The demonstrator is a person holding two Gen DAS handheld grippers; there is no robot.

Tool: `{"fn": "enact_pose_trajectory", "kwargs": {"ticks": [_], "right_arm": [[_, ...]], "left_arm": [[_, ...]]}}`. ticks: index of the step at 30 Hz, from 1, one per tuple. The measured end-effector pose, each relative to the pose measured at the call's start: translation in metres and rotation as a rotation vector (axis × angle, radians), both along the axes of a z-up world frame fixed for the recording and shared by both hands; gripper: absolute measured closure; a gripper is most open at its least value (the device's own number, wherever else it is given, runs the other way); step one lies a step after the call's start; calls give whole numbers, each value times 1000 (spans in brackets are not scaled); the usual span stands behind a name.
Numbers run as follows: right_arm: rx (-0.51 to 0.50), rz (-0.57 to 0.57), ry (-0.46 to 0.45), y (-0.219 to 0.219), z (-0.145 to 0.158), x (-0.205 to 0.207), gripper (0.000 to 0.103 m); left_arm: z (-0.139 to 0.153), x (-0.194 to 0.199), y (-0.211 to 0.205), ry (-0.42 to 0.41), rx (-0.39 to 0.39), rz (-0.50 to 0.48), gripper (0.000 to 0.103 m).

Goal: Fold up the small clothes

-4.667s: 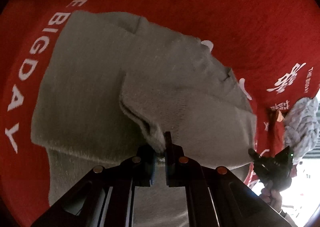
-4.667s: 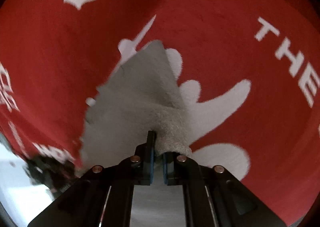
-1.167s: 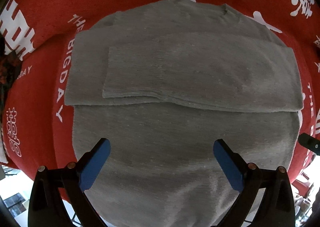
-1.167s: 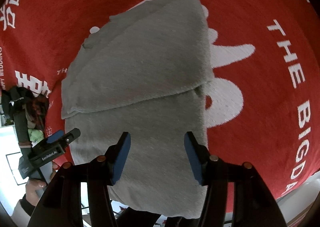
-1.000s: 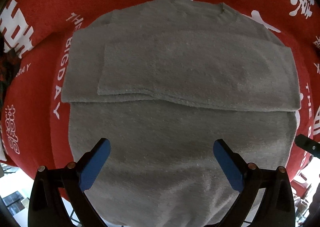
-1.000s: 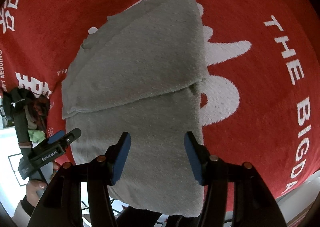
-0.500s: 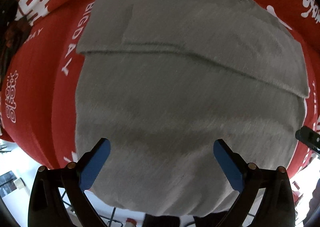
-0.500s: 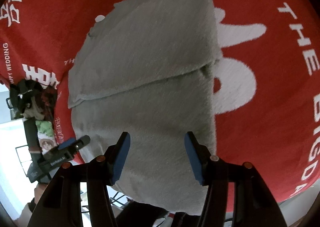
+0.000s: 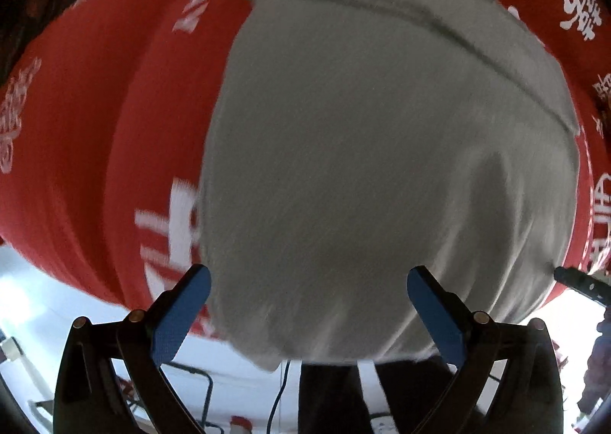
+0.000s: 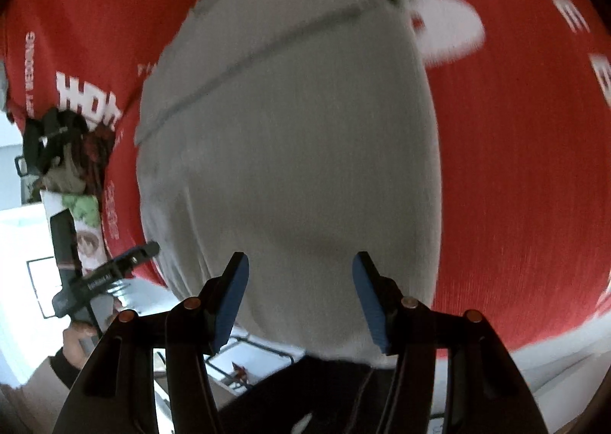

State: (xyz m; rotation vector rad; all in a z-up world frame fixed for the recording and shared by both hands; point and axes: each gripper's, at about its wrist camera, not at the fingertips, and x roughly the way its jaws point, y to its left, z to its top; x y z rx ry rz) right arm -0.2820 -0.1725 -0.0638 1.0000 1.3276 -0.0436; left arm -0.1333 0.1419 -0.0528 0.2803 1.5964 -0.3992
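We see a grey knit garment [image 9: 382,151], sleeves folded flat across its chest, lying on a red cloth [image 9: 95,120] printed in white. Left gripper [image 9: 309,304] and right gripper [image 10: 299,292] hover with blue-padded fingers apart over its hem.

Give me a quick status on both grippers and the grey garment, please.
Left gripper open, empty. Right gripper open, empty. Grey garment flat on red cloth, sleeves folded across top, hem overhanging near edge. Nothing obstructing.
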Motion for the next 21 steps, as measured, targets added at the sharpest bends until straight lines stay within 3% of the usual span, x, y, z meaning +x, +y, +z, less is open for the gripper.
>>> {"fn": "enact_pose_trajectory", "kwargs": {"ticks": [8,12,17,19,20,21], "right_arm": [[6,23,125,39,-47,-63,42],[19,4,132,50,-65,-76,42],[14,21,135,62,-93,-78,42],[52,9,115,63,-98,-77,43],[74,-1,108,65,-96,-75,56],[100,-11,106,67,-94,-74,64]], "left_arm": [[-39,-33,44,88,-23,39,0],[-54,-36,49,118,-55,63,0],[-51,-43,39,137,-87,72,1],[-47,-43,43,137,-99,69,16],[-41,-40,50,143,-115,71,22],[-39,-40,49,149,-130,74,36]]}}
